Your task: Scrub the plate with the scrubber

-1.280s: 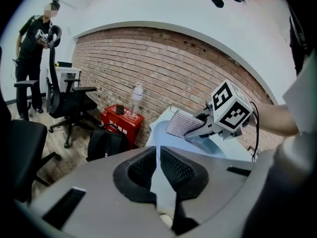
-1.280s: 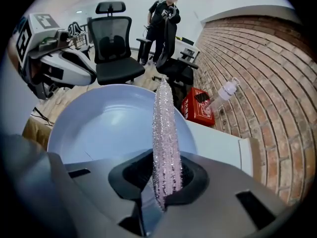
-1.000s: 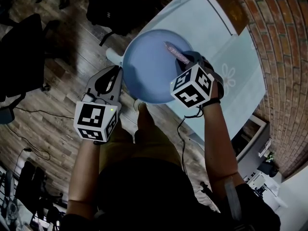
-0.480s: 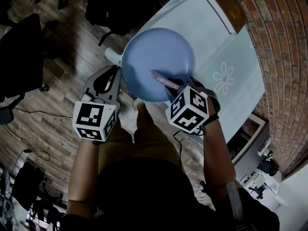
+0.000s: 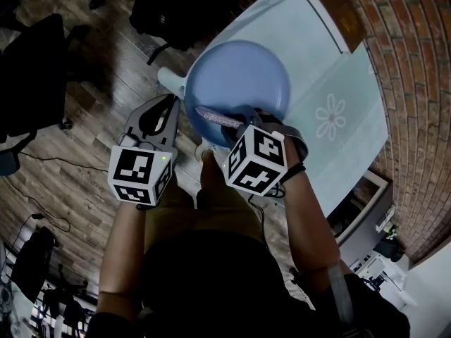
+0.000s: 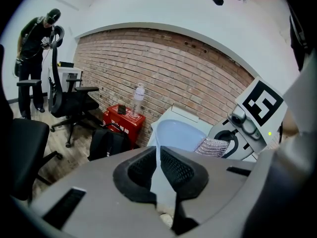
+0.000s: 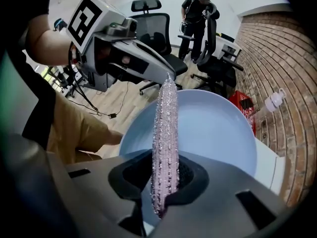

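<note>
The left tongs (image 6: 158, 155) pinch the thin rim of the pale blue plate (image 5: 239, 76), held over the table (image 5: 352, 90) edge. It looks stiff, slick, likely to pivot. The soft, glittery scrubber (image 7: 165, 128) lies across it, clamped near its base by the right tongs (image 7: 166, 175).

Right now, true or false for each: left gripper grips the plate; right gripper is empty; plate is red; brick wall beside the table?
Left gripper is shut on the plate rim: true.
Right gripper is empty: false, it is shut on the scrubber.
The plate is red: false, it is light blue.
A brick wall runs beside the table: true.
</note>
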